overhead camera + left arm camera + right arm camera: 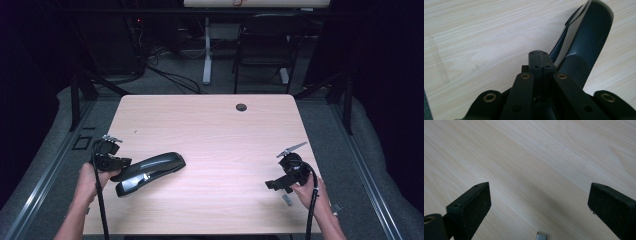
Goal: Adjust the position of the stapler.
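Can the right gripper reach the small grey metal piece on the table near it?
Probably yes: the right gripper is open, and the small grey metal piece lies on bare wooden table between its jaws.

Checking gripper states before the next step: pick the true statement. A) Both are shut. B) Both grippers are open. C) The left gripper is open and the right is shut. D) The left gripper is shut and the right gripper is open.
D: in the left gripper view the left gripper has its jaws pressed together beside the black stapler, while the right gripper has its jaws spread wide over the wooden table.
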A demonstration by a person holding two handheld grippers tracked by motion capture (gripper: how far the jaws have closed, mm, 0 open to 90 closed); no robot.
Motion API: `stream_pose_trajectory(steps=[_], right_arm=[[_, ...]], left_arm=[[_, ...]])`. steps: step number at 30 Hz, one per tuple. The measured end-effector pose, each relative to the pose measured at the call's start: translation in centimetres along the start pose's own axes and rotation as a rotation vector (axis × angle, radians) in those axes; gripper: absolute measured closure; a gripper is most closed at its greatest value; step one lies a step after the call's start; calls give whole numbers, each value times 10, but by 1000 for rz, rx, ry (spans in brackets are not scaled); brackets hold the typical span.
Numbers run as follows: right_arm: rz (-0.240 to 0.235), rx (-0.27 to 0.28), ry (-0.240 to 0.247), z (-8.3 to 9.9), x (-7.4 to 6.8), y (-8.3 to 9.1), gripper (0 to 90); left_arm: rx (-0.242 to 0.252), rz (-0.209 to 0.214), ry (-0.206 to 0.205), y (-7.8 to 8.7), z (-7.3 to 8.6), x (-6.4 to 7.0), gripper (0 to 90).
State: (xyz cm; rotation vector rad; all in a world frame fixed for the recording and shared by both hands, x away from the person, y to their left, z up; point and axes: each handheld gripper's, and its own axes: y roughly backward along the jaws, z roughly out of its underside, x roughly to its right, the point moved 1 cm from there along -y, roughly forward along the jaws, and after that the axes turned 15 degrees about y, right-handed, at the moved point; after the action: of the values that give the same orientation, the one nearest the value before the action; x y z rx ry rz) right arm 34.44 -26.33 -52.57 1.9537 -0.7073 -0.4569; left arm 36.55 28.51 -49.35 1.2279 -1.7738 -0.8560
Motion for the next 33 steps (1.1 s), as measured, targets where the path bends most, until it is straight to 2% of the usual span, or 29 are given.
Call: stream_pose_trajectory(steps=[3,5,10,13,16,18,20,23,24,26,28,33], right_arm=[[2,0,0,0,0,0,43],[-3,-1,-2,1,1,0,43],[0,-17,5,1,1,0,45],[3,-20,5,1,1,0,46],[0,-23,7,1,1,0,46],[1,-23,8,1,1,0,48],[2,-25,10,0,1,-1,55],[3,-36,14,0,1,-1,55],[-2,-17,-6,1,0,-2,55],[-3,-26,0,0,0,-2,55],[-1,-16,-4,1,1,-1,56],[6,-12,-10,2,2,1,61]], left_arm=[[3,1,14,3,4,-4,900],[-8,16,27,4,7,-6,900],[-39,3,1,6,12,0,900],[-59,23,1,5,16,2,900],[-96,66,6,2,20,2,900],[-100,76,13,1,21,3,900],[-126,88,-5,-2,22,7,900],[-142,88,-19,-3,23,11,900],[-150,90,-30,-4,23,15,900],[-146,87,-32,-4,24,16,900],[-132,66,-37,-2,30,16,900],[-141,26,-39,2,42,12,900]])
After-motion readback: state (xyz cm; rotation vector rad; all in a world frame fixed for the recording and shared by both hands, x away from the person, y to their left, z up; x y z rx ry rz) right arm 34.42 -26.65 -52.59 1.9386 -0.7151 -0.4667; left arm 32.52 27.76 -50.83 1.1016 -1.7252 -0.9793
